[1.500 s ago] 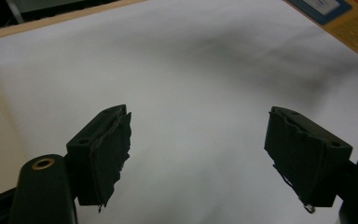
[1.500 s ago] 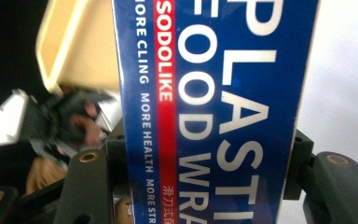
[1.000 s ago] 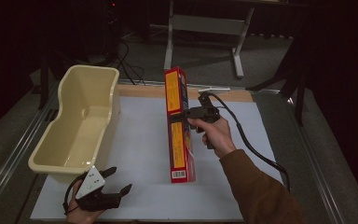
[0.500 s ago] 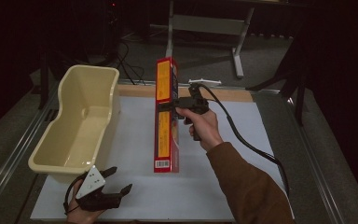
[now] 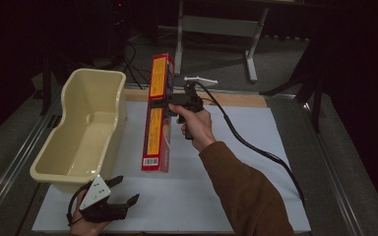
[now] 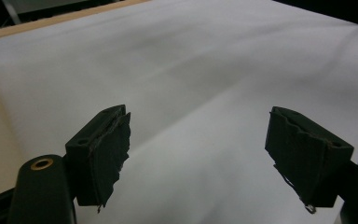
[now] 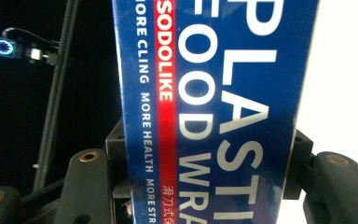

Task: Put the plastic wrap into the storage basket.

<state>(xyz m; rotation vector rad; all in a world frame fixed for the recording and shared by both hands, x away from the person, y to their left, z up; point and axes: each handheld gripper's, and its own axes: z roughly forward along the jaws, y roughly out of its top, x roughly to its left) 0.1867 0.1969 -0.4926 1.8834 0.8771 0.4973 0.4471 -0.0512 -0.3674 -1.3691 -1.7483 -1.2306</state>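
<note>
High view: right gripper clamped on plastic wrap box beside cream tub; left gripper wide, empty.

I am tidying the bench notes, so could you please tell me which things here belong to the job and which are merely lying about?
In the job:
plastic wrap box, clamped in the right gripper
cream tub

Lying about:
metal stand behind the table
left gripper, open and idle

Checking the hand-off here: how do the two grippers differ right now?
The right gripper is shut on the long red and blue box and carries it off the table; the left gripper stands open with nothing between its jaws. The right is up by the cream tub; the left sits low at the near edge. Both are black, each in a hand.
</note>
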